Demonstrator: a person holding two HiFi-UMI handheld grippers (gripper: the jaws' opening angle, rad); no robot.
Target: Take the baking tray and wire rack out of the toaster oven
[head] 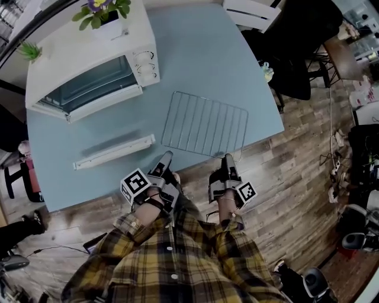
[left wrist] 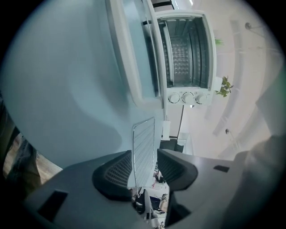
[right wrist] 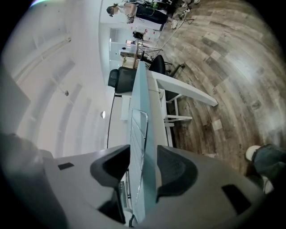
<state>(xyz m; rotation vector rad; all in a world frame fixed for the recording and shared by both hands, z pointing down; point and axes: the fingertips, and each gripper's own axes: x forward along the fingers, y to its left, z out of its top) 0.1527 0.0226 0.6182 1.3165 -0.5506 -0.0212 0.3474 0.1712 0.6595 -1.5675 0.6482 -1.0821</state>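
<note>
Since the silver rectangular wire rack already lies flat on the pale blue table, in front of the boxy white toaster oven and off towards its knob side, the step in hand looks like a clean release. The left gripper and right gripper sit side by side at the rack edge farthest from the oven. Each gripper view shows the jaws standing apart. In the left gripper the rack's rim runs through the gap with neither pad pressing on it. In the right gripper the rim and the table's edge both stand in the gap, again untouched.

To finish well, I would keep both pairs of jaws wide and draw them straight back, away from the oven and level with the tabletop. That way no pad hooks a wire. That rim lies close to the table's edge, so a snagged pull could drag the rack off.

A long, narrow, pale metal piece, probably the baking tray, lies directly in front of the oven's open glass door, apart from the rack. The left gripper view shows the oven cavity empty, so the task seems nearly done.

A potted plant with purple flowers stands on top of the oven. A black chair stands well beyond its knob side, off the table. Nothing blocks the way back.
</note>
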